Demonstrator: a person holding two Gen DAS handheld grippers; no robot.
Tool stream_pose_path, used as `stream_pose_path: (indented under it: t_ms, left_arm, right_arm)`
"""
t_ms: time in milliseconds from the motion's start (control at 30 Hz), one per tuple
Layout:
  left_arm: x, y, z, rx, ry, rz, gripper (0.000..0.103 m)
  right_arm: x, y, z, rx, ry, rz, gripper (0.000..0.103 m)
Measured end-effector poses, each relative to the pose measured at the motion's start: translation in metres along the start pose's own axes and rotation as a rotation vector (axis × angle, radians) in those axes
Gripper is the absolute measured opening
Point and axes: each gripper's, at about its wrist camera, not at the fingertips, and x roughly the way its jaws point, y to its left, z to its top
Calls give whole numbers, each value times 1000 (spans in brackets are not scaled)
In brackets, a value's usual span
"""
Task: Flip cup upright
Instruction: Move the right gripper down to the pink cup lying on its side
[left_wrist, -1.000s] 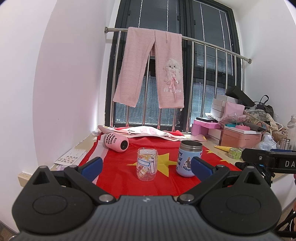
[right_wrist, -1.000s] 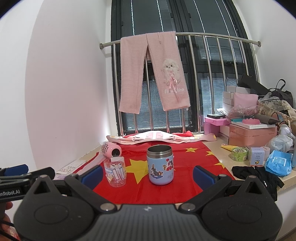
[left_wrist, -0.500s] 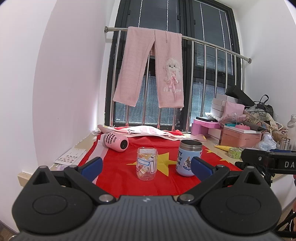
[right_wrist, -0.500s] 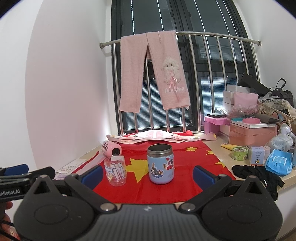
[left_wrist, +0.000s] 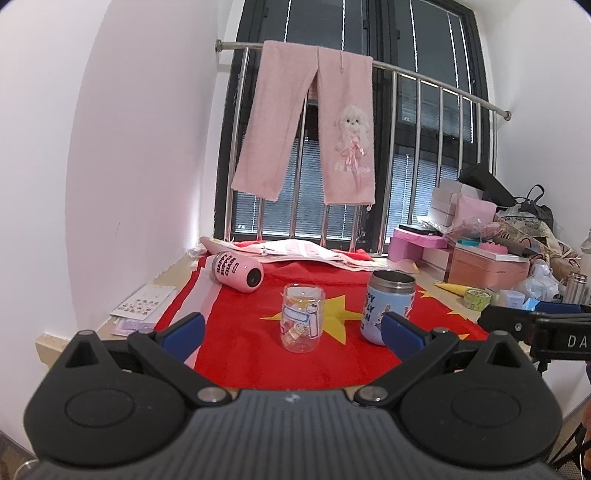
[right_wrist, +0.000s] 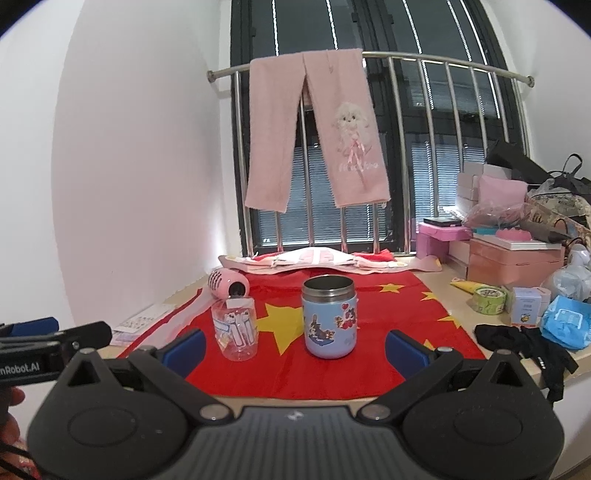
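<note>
Looking along the left gripper (left_wrist: 291, 330), both blue-tipped fingers (left_wrist: 183, 330) stand wide apart with nothing between them, held short of the table edge. Red cloth (left_wrist: 240, 332) with yellow stars covers the table. On it, centre: a clear glass cup (left_wrist: 302, 317) with cartoon stickers, standing, though which end is up cannot be told from this view. Right of it and apart, a blue cup (left_wrist: 388, 306) with a steel rim, upright, mouth open to the top. Far left, near the wall, a pink cup (left_wrist: 236, 271) lies on its side, dark mouth facing toward the camera and right. Pink trousers (left_wrist: 310, 129) hang on the window rail behind. The other tool's arm shows at the right edge. Right wrist view: right gripper (right_wrist: 295, 349) likewise spread open and empty, back from the table. Blue cup sits straight ahead between the fingers' line, glass cup to its left, the pink cup behind the glass one, tipped over, its mouth partly hidden by the glass. Tape roll (right_wrist: 489, 299) and black cloth (right_wrist: 524, 347) lie off to the right, well apart from the cups. Judgement: task not begun. The pink cup looks the likely target, untouched and still on its side; the approach, the grasp, the turn and the setting down all remain. The left tool is nearer to it.
</note>
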Motion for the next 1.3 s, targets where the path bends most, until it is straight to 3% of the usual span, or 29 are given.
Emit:
stream_pose_path:
  t_ms: [333, 633, 833, 967, 1100, 1300]
  left_arm:
    - [38, 35, 24, 47, 57, 48, 103]
    - [101, 78, 57, 32, 126, 78, 103]
    - [164, 110, 77, 30, 185, 109, 103]
    - [216, 128, 92, 38, 238, 123, 103]
    - [265, 148, 111, 15, 326, 88, 103]
    - [323, 181, 130, -15, 459, 109, 103]
  right_arm:
    - [55, 23, 27, -45, 77, 82, 103]
    - [145, 66, 79, -84, 158, 184, 103]
    - [236, 100, 115, -124, 225, 248, 103]
    - [317, 119, 133, -102, 342, 295, 103]
    - [380, 137, 149, -105, 447, 276, 103]
    - [462, 162, 177, -144, 588, 241, 103]
